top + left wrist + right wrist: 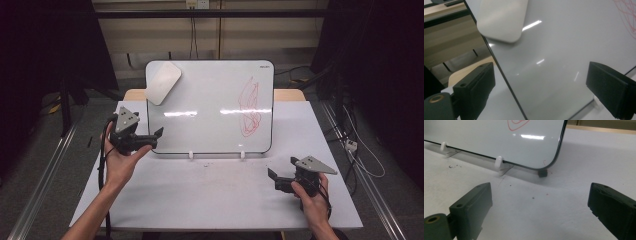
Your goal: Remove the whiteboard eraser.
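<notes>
A whiteboard (210,107) stands tilted back on the white table (210,200). A white eraser (162,82) sticks to its top left corner, and a red scribble (251,107) marks its right side. My left gripper (157,138) is open at the board's left edge. In the left gripper view the left gripper (541,96) has its jaws wide apart, with the board's black edge (499,72) running between them and the eraser (501,20) above. My right gripper (273,179) rests open and holds nothing on the table, in front of the board's lower right corner (554,161).
Two white hooks (498,162) (443,146) hold the board's bottom edge, and a small black foot (543,173) sits under its corner. Dark curtains flank the table. Cables (360,150) lie on the floor at the right. A wooden surface (287,94) shows behind the board.
</notes>
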A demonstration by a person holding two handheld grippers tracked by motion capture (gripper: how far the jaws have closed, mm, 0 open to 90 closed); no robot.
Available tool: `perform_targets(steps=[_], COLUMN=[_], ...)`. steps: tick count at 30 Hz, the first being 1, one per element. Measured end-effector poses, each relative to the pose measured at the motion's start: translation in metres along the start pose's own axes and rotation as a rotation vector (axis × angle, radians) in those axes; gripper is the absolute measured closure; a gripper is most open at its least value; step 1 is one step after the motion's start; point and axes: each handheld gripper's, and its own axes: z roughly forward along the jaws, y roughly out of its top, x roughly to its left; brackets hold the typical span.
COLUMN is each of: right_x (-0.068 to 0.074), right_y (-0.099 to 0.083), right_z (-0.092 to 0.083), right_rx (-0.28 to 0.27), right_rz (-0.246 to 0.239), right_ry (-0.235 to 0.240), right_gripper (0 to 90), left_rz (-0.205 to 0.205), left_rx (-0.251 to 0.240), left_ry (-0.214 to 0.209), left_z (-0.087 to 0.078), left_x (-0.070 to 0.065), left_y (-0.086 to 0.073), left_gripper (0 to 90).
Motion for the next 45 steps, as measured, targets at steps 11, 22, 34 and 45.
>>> perform_targets(steps=[11, 22, 34, 45], right_x=[0.001, 0.001, 0.002, 0.0], right_y=[0.0, 0.0, 0.0, -0.001], right_z=[0.001, 0.001, 0.001, 0.002], right_rx=[0.004, 0.002, 0.002, 0.004], right_rz=[-0.003, -0.003, -0.007, -0.006], right_ry=[0.003, 0.009, 0.021, 0.023], right_gripper=[5.7, 5.6, 5.5, 5.5], left_rz=[0.077, 0.103, 0.148, 0.17], left_rx=[-0.025, -0.028, 0.019, 0.064], left_ry=[0.063, 0.069, 0.098, 0.114], left_z=[0.008, 0.034, 0.06, 0.076], left_x=[0.008, 0.017, 0.026, 0.028], left_y=[0.033, 0.053, 0.072, 0.072], left_gripper=[8.0, 5.8, 12.4, 17.2])
